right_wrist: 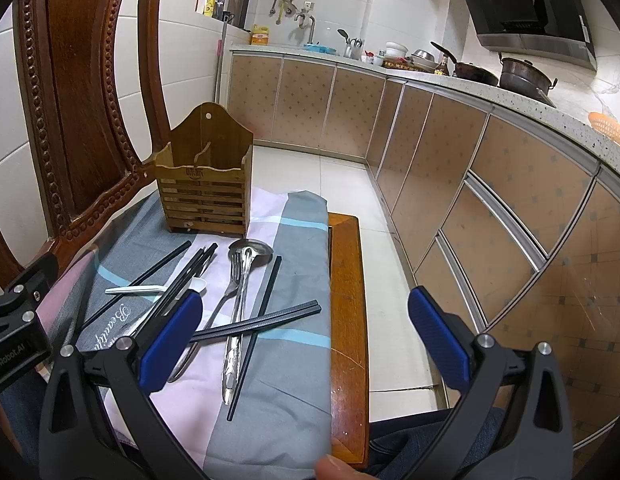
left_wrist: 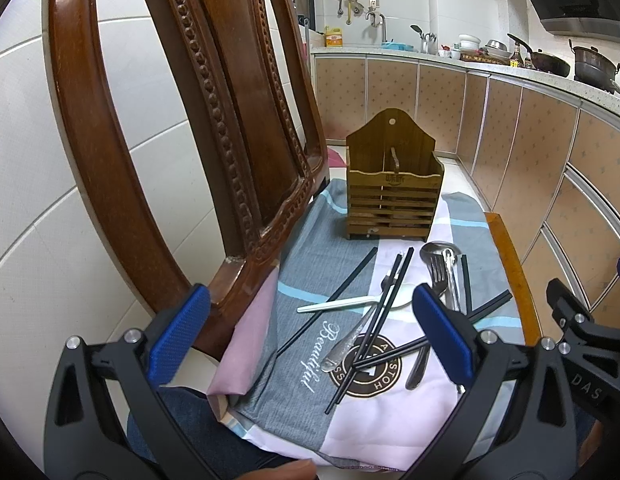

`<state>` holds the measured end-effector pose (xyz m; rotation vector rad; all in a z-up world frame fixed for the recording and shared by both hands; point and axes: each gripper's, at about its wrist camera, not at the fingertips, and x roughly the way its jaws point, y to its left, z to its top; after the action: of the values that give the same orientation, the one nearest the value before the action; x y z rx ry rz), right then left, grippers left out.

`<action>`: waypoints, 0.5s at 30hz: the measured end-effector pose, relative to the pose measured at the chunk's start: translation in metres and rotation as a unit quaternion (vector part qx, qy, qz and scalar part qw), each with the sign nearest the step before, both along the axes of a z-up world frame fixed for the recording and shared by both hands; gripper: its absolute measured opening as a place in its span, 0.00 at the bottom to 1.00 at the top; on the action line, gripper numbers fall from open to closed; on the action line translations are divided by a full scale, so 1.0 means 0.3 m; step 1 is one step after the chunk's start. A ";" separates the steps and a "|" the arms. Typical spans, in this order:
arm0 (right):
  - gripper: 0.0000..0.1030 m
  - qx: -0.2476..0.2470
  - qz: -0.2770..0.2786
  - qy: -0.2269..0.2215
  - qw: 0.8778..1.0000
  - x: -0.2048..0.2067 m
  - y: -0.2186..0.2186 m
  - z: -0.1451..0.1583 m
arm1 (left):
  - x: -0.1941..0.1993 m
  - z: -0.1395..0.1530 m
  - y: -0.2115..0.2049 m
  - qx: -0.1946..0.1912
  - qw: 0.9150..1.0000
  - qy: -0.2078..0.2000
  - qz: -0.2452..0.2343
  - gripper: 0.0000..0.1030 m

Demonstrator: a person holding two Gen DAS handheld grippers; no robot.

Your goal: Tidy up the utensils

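Wooden caddy (left_wrist: 393, 196) (upright), scattered chopsticks (right_wrist: 256, 322), claws open

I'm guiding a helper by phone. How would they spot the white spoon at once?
Find the carved wooden chair with the pink and grey cloth over its seat. In front of the slatted wooden utensil holder lies a scattered utensil pile. The white plastic spoon lies crosswise under black chopsticks, the only white piece there.
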<state>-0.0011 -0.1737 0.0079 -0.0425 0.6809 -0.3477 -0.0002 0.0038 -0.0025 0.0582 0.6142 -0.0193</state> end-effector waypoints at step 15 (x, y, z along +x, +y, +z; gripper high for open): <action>0.98 -0.002 0.001 0.002 1.000 0.000 -0.002 -0.004 | 0.001 -0.005 0.000 0.000 1.000 0.001 0.001 0.97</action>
<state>-0.0010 -0.1743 0.0068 -0.0471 0.6839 -0.3464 0.0002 0.0039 -0.0042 0.0580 0.6162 -0.0180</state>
